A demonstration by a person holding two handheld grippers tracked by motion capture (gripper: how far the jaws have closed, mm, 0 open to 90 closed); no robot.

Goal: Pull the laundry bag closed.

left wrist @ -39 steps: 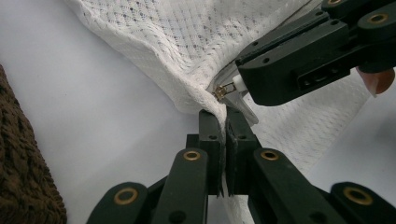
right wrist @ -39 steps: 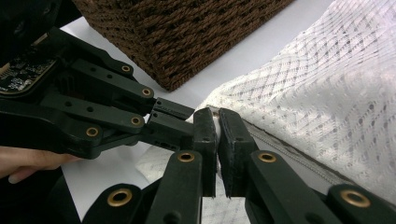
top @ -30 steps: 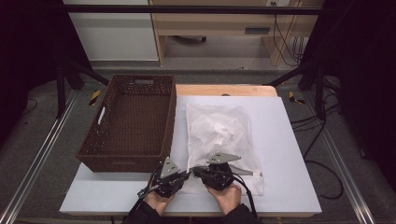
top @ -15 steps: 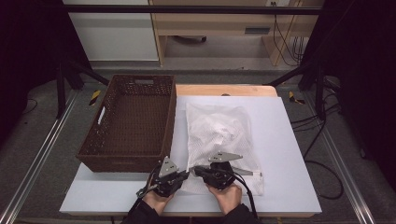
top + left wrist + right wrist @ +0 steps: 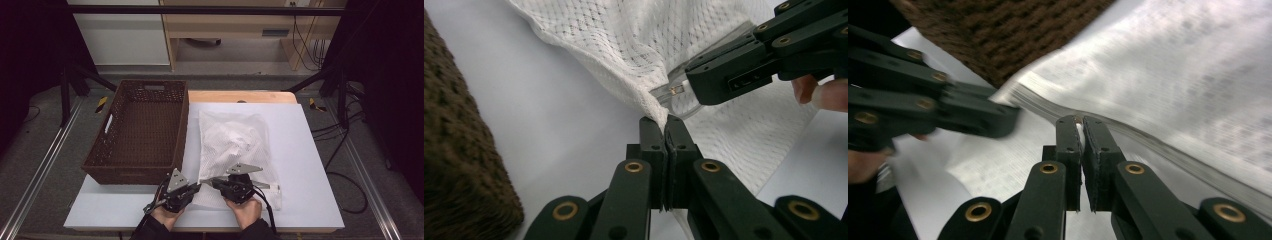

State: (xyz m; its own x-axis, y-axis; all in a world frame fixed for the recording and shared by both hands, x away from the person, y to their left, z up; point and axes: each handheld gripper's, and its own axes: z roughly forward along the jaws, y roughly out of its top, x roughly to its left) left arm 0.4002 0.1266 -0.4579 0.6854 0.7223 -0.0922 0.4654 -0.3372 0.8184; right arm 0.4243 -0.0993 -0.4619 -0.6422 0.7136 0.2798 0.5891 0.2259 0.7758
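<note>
A white mesh bag [image 5: 235,140] with pale contents lies flat on the white table, its near edge by my hands. My left gripper [image 5: 199,186] sits at that edge; in the left gripper view [image 5: 665,125] its jaws are shut on a fold of the bag's hem [image 5: 644,95]. My right gripper [image 5: 213,181] faces it from the right, tips nearly meeting the left one's. Its jaws [image 5: 1078,122] are shut on a thin bit of the bag's edge, blurred in the right gripper view. From the left gripper view, the right gripper [image 5: 704,87] pinches a clear strip on the hem.
A brown wicker basket [image 5: 130,174] stands empty left of the bag, close to my left hand. The white table [image 5: 310,150] has bare room right of the bag. A wooden board [image 5: 240,96] lies along the far edge. Cables trail on the floor at right.
</note>
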